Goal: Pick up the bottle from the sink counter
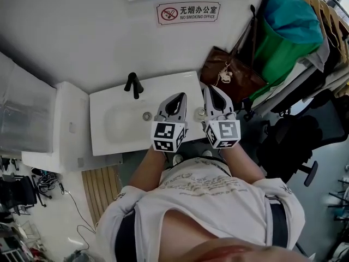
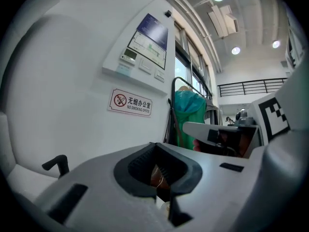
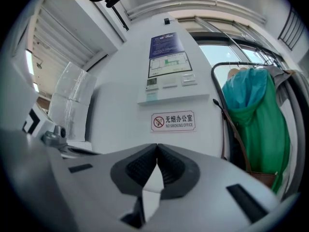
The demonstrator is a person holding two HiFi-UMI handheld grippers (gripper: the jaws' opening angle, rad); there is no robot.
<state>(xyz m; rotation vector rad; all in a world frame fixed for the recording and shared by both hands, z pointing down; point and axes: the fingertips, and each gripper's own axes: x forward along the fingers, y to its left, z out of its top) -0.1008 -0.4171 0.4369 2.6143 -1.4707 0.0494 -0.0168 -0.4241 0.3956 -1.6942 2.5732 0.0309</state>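
Two grippers hover side by side over the near right part of the sink counter (image 1: 109,141). The left gripper (image 1: 176,98) and the right gripper (image 1: 212,90) both have their jaws pressed together, with nothing between them. Between their tips, on the counter's right rim, sits what is probably the bottle (image 1: 200,112), a small pale round top seen from above and too small to be sure of. To grasp it well, one gripper should spread its jaws first, descend straight around the body, then squeeze below the cap. Farther off are the black faucet (image 1: 133,84), the no-smoking sign (image 1: 188,12) and a brown bag (image 1: 232,72).
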